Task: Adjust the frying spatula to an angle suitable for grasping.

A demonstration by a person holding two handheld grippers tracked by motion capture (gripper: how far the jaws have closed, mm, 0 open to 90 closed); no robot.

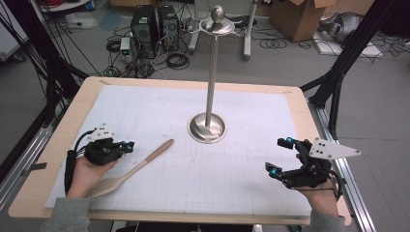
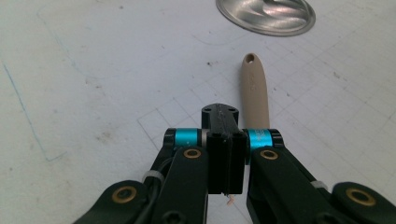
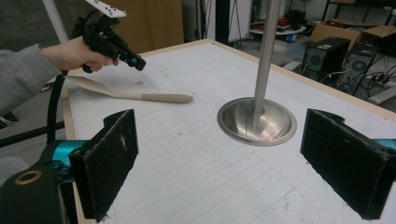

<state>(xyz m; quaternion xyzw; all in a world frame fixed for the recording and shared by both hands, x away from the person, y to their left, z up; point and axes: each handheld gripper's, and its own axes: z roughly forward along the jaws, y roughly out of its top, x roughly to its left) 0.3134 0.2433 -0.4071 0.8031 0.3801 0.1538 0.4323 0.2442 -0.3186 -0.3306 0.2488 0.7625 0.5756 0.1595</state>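
Both tools hover level: left (image 1: 126,145) pinched, right (image 1: 279,155) spread.

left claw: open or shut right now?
Shut and empty. In the left gripper view the left claw has its pads pressed together; the wooden spatula lies on the table beyond it.

Wooden-edged worktop (image 1: 58,145) covered by a white gridded sheet (image 1: 145,111), set on a grey floor (image 1: 377,111). Beyond the worktop's far edge: two black computer towers (image 1: 154,26) amid loose black cables (image 1: 176,60), with the grey feet of a metal frame (image 1: 247,34) just right of the towers. Farther right of the towers, an open cardboard box (image 1: 302,17). Black frame struts (image 1: 350,53) rise at the worktop's right far corner, and aluminium rails (image 1: 350,183) run along its right side. Lighting is even and diffuse.
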